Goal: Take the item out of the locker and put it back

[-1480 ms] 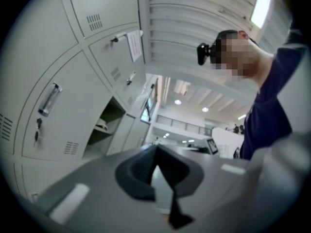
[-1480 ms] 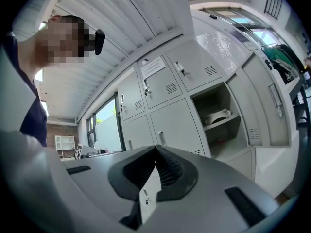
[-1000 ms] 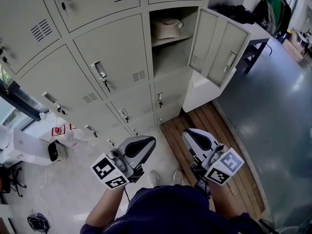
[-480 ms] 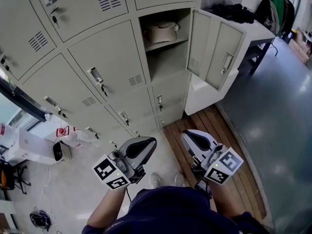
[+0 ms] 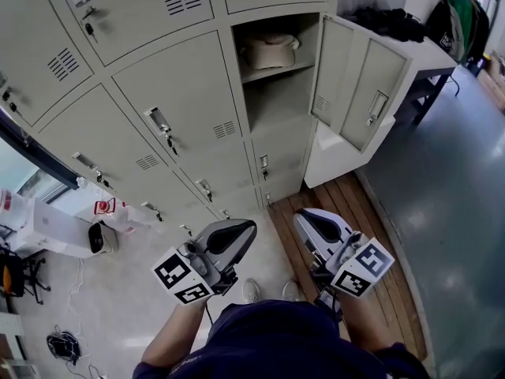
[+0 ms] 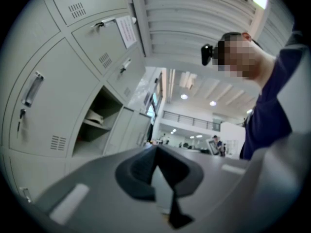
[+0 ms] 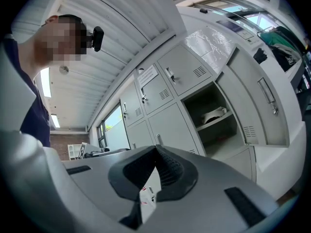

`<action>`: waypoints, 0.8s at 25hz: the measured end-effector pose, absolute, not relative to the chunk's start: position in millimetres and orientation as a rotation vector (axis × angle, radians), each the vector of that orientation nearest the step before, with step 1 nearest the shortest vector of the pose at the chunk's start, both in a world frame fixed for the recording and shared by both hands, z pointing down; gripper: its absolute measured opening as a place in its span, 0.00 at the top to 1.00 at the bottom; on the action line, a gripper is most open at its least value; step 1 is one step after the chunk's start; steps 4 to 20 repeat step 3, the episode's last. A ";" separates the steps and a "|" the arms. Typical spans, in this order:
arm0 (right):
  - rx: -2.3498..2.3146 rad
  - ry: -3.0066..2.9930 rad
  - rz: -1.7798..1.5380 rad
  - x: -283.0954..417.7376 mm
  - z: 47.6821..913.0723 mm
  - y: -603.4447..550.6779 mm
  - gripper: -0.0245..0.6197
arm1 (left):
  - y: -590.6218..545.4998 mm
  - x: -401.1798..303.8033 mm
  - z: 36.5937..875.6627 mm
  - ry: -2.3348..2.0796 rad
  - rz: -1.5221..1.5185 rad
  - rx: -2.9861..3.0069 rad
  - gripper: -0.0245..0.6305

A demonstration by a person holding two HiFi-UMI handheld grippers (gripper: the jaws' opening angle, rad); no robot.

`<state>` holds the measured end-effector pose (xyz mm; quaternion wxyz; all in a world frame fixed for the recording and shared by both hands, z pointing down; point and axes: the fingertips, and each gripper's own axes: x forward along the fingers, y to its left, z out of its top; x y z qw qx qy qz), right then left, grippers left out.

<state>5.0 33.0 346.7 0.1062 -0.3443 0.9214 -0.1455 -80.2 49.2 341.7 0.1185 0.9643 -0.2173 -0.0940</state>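
A bank of pale grey metal lockers (image 5: 173, 77) fills the wall, above a grey floor. One open locker compartment (image 5: 278, 101) has its door (image 5: 355, 81) swung out to the right. On its inner shelf (image 5: 276, 69), in the upper part, lies a cream soft folded item (image 5: 268, 51). The left gripper (image 5: 248, 227) and right gripper (image 5: 304, 216) hang low near the person's body, well apart from the locker. Each has its jaws pressed together with nothing between them. Only the head view shows the brown wooden slatted platform (image 5: 347, 212) at the lockers' foot. Only the gripper views show the ribbed white ceiling (image 6: 194, 13); in them the item looks small on its shelf.
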 end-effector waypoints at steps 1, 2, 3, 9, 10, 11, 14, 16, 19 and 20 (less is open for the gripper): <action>-1.011 2.715 -0.430 4.2 346.7 31.7 0.95 | 48.0 -80.2 341.4 -0.637 -0.276 2.820 0.96; -1.008 2.716 -0.431 3.5 346.7 30.6 0.95 | 47.0 -80.3 341.1 -0.638 -0.277 2.819 0.96; -1.006 2.717 -0.432 2.9 346.7 29.4 0.95 | 45.9 -80.3 340.9 -0.639 -0.277 2.819 0.96; -1.006 2.717 -0.432 2.9 346.7 29.4 0.95 | 45.9 -80.3 340.9 -0.639 -0.277 2.819 0.96; -1.006 2.717 -0.432 2.9 346.7 29.4 0.95 | 45.9 -80.3 340.9 -0.639 -0.277 2.819 0.96; -1.006 2.717 -0.432 2.9 346.7 29.4 0.95 | 45.9 -80.3 340.9 -0.639 -0.277 2.819 0.96; -1.006 2.717 -0.432 2.9 346.7 29.4 0.95 | 45.9 -80.3 340.9 -0.639 -0.277 2.819 0.96; -1.006 2.717 -0.432 2.9 346.7 29.4 0.95 | 45.9 -80.3 340.9 -0.639 -0.277 2.819 0.96; -1.006 2.717 -0.432 2.9 346.7 29.4 0.95 | 45.9 -80.3 340.9 -0.639 -0.277 2.819 0.96; -1.006 2.717 -0.432 2.9 346.7 29.4 0.95 | 45.9 -80.3 340.9 -0.639 -0.277 2.819 0.96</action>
